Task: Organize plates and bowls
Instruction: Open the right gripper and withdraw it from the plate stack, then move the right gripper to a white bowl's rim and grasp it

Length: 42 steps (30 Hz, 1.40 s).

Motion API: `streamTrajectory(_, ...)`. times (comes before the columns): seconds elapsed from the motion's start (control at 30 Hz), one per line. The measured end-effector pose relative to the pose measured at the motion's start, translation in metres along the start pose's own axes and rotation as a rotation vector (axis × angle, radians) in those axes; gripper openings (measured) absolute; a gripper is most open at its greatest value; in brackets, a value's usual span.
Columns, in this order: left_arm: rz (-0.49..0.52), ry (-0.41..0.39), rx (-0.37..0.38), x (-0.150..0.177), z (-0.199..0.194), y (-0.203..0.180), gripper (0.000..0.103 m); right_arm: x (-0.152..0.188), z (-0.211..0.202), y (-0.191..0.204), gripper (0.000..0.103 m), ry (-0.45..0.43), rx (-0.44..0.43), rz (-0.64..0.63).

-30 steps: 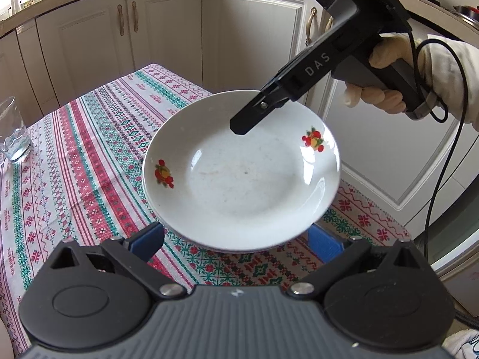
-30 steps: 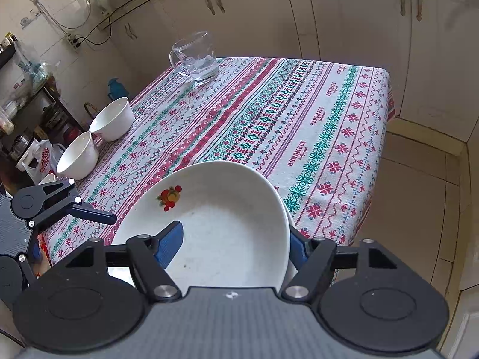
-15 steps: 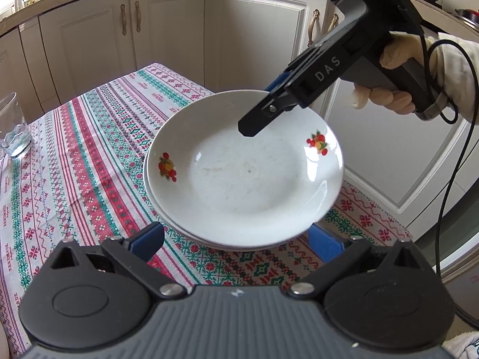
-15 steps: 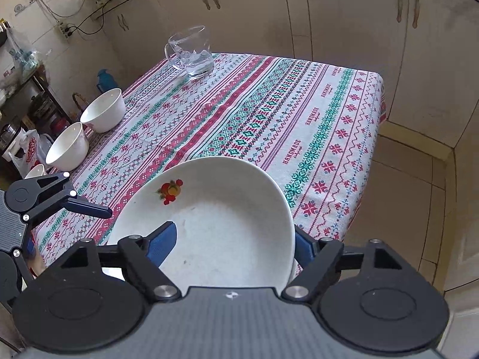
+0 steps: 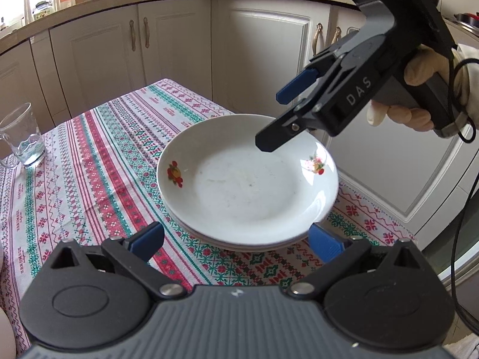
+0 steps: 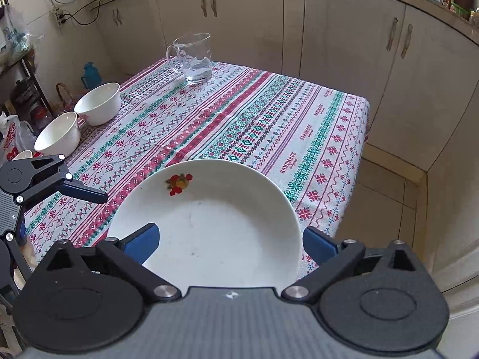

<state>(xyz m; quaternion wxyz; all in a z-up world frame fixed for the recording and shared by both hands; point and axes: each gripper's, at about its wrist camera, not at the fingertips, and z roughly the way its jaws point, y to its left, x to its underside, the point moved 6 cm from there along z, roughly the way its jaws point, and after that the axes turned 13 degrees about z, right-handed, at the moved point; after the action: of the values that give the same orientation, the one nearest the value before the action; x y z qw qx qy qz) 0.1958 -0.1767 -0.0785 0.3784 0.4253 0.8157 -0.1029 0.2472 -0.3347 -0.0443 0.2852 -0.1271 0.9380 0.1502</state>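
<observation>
At the centre of the left wrist frame, a stack of white ceramic plates with red flower prints (image 5: 248, 185) rests near the corner of a table covered by a white cloth woven with red and green bands (image 5: 98, 161). Low in that frame, the left gripper (image 5: 236, 239) has its blue-padded fingers spread wide, one on each side of the stack's near rim, with no pad pressing on it. In the upper right, the right gripper (image 5: 287, 116), held by a hand in a pale glove (image 5: 419, 89), hangs just above the far rim of the top plate; its jaws are opening and nothing is gripped between them.

Seen from the right wrist, the same stack (image 6: 209, 224) fills the lower middle, lying between the wide blue pads (image 6: 140, 239) but untouched by them. At the left edge, two plain white bowls (image 6: 98, 103) sit side by side near the table's edge, and a clear glass mug (image 6: 193, 56) stands at the upper centre, well apart from the plates.
</observation>
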Motion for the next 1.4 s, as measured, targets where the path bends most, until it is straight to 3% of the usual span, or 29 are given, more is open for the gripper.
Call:
streamTrajectory(0.3, 0.02, -0.073, -0.133, 0.0, -0.024, 0.006, 0.102, 0.012, -0.016, 0.035, 0.103, -0.097, 0.207, -0.034)
streamTrajectory(0.4, 0.014, -0.078, -0.148, 0.004, -0.032, 0.008, 0.102, 0.016, -0.024, 0.051, 0.103, -0.132, 0.233, -0.055)
streamTrajectory(0.8, -0.043, -0.15, -0.225, 0.034, -0.103, 0.015, 0.102, 0.04, -0.042, 0.107, 0.103, -0.242, 0.231, 0.009)
streamTrajectory(1.1, -0.1, -0.089, -0.296, 0.086, -0.136, 0.021, 0.102, 0.074, -0.026, 0.158, 0.103, -0.25, 0.175, 0.003)
streamTrajectory(1.4, -0.158, -0.009, -0.346, 0.144, -0.164, 0.036, 0.102, 0.099, -0.002, 0.208, 0.103, -0.216, 0.09, -0.092)
